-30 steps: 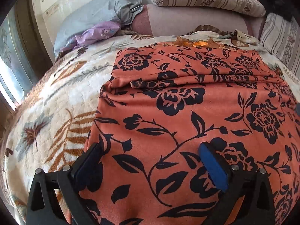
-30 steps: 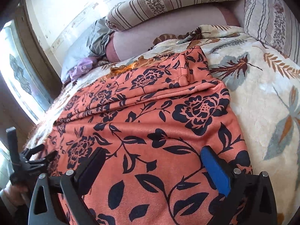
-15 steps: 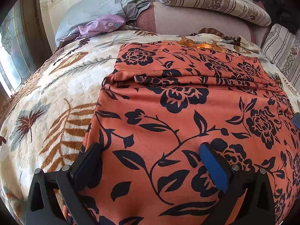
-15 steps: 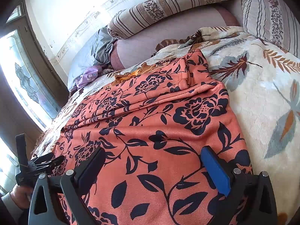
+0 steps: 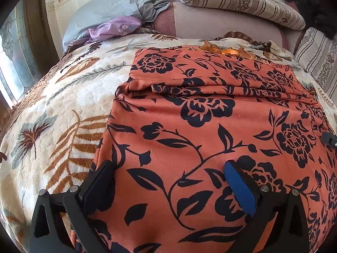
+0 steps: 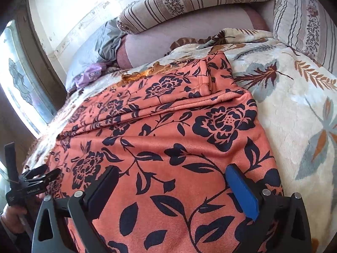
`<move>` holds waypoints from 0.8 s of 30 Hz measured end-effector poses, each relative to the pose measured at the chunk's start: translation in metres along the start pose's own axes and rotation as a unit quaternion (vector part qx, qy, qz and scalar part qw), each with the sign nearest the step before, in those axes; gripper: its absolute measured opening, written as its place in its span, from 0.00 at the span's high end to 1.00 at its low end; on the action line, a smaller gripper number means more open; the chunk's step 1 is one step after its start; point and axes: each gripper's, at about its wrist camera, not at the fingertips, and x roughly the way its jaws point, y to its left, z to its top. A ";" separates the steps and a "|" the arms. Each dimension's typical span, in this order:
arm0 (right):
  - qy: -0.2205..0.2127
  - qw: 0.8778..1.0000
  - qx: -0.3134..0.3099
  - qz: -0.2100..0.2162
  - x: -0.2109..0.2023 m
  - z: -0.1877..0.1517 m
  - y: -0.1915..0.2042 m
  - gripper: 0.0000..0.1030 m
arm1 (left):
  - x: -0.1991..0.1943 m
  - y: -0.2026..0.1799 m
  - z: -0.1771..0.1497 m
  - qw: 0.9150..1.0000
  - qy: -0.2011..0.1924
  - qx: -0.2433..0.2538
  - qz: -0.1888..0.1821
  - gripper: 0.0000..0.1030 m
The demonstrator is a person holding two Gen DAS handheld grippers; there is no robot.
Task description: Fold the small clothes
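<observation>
An orange garment with black flowers (image 5: pixel 200 130) lies spread on the bed, its far part folded over in a band across the middle; it also shows in the right wrist view (image 6: pixel 168 130). My left gripper (image 5: pixel 168 168) is open, over the garment's near left edge. My right gripper (image 6: pixel 170 175) is open, over the garment's near right part. Neither holds cloth. The left gripper (image 6: pixel 42 175) shows in the right wrist view at the garment's left edge. A tip of the right gripper (image 5: pixel 329 140) shows at the right edge of the left wrist view.
A cream leaf-print blanket (image 5: pixel 59 109) covers the bed. Striped pillows (image 5: pixel 242 2), a grey pillow (image 5: pixel 118 6) and a purple cloth (image 5: pixel 113 28) lie at the head. A window (image 6: pixel 19 88) is at the left. A striped cushion (image 6: pixel 305 16) stands at the right.
Both grippers have drawn back and risen a little from the garment, so more of the bed and head end shows. Both stay open.
</observation>
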 end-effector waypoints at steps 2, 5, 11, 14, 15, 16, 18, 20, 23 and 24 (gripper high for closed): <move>0.016 0.997 -0.051 -0.063 0.004 -0.004 0.019 0.01 | -0.001 0.000 -0.001 1.000 -0.001 -0.001 0.000 0.00; -0.011 0.996 -0.043 -0.077 -0.006 -0.016 0.020 0.01 | -0.002 0.000 -0.001 1.000 -0.002 -0.001 0.001 0.00; -0.010 0.997 -0.021 -0.075 -0.014 -0.013 0.014 0.01 | -0.035 0.013 0.010 0.997 -0.067 -0.036 0.005 0.07; -0.039 0.996 -0.003 -0.075 -0.034 -0.011 0.014 0.01 | -0.074 0.038 0.027 0.985 -0.152 -0.085 -0.016 0.06; -0.051 0.996 0.002 -0.070 -0.042 -0.008 0.012 0.01 | -0.072 0.045 0.036 0.985 -0.139 -0.097 -0.033 0.05; -0.061 0.996 0.005 -0.068 -0.048 -0.004 0.012 0.01 | -0.067 0.054 0.045 0.984 -0.125 -0.115 -0.048 0.05; -0.068 0.995 0.008 -0.067 -0.056 0.004 0.011 0.01 | -0.047 0.070 0.060 0.981 -0.097 -0.155 -0.057 0.05; -0.069 0.996 0.008 -0.058 -0.062 0.013 0.012 0.01 | -0.019 0.083 0.074 0.978 -0.066 -0.190 -0.064 0.05; -0.067 0.997 0.002 -0.049 -0.065 0.027 0.015 0.01 | 0.026 0.097 0.089 0.971 -0.023 -0.229 -0.065 0.05; -0.067 0.997 0.003 -0.044 -0.065 0.032 0.014 0.01 | 0.040 0.099 0.092 0.970 -0.008 -0.234 -0.066 0.05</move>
